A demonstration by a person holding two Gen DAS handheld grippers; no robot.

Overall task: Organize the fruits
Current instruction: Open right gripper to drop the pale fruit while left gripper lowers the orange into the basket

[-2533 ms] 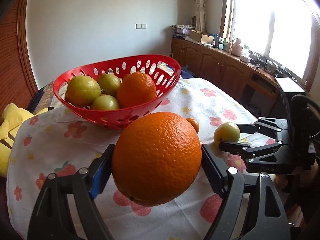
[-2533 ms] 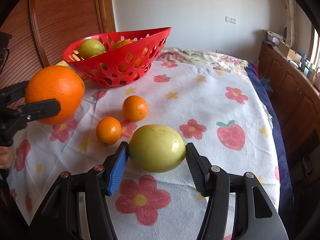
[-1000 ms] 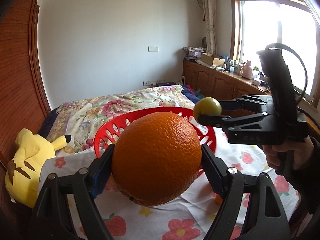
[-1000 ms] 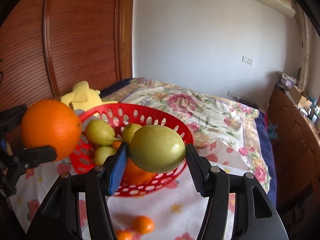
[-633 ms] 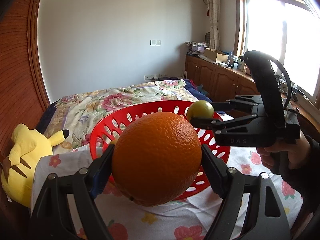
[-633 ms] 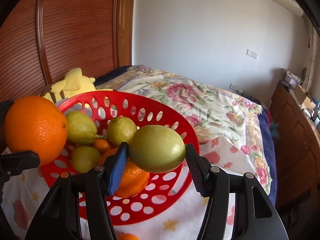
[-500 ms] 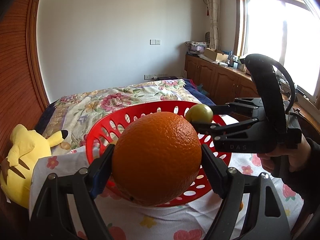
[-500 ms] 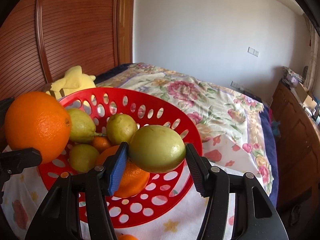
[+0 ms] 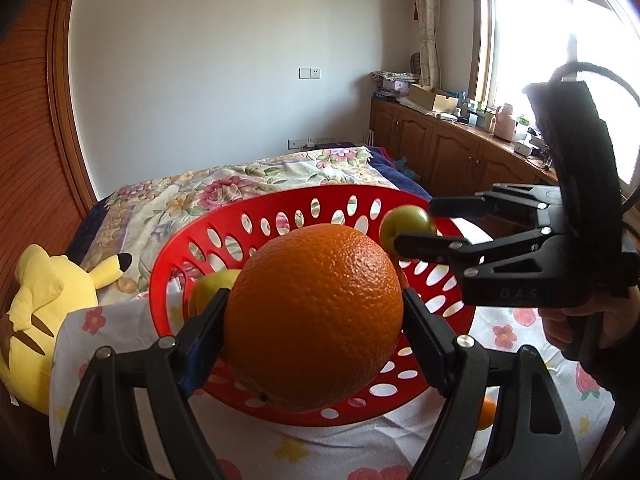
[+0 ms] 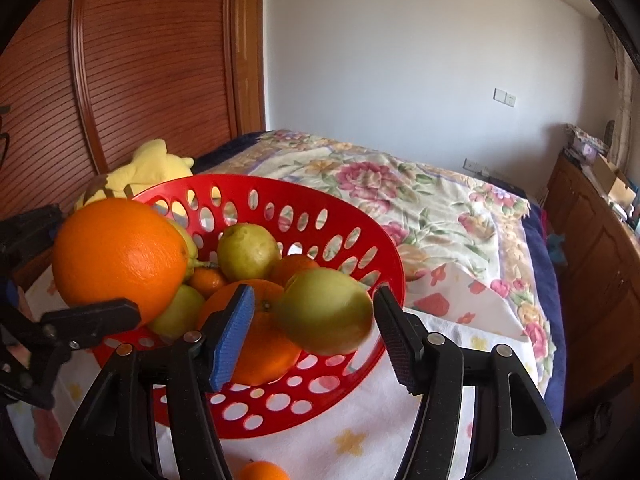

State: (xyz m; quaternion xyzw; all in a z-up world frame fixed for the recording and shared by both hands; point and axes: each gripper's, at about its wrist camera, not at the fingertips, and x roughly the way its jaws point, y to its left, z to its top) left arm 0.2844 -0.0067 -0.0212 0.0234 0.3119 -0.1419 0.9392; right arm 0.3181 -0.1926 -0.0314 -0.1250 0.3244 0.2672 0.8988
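My left gripper (image 9: 314,320) is shut on a big orange (image 9: 314,310) and holds it over the near rim of the red basket (image 9: 280,216). It also shows in the right wrist view (image 10: 120,256). My right gripper (image 10: 312,326) has opened over the basket (image 10: 360,240). The yellow-green fruit (image 10: 326,312) is blurred between its spread fingers, off the left pad. In the left wrist view the fruit (image 9: 406,222) sits by the right gripper's tips (image 9: 416,224). Several green fruits (image 10: 248,252) and oranges (image 10: 256,332) lie in the basket.
The basket stands on a flowered white cloth (image 10: 460,300). A small orange (image 10: 262,471) lies on the cloth in front of the basket, another (image 9: 485,414) at its right. A yellow plush toy (image 9: 44,312) lies left of the basket. Wooden cabinets (image 9: 452,152) line the window wall.
Both grippers came up over the basket with their fruits. Just now my right gripper's fingers spread and the yellow-green fruit came loose. The left gripper still holds its orange.
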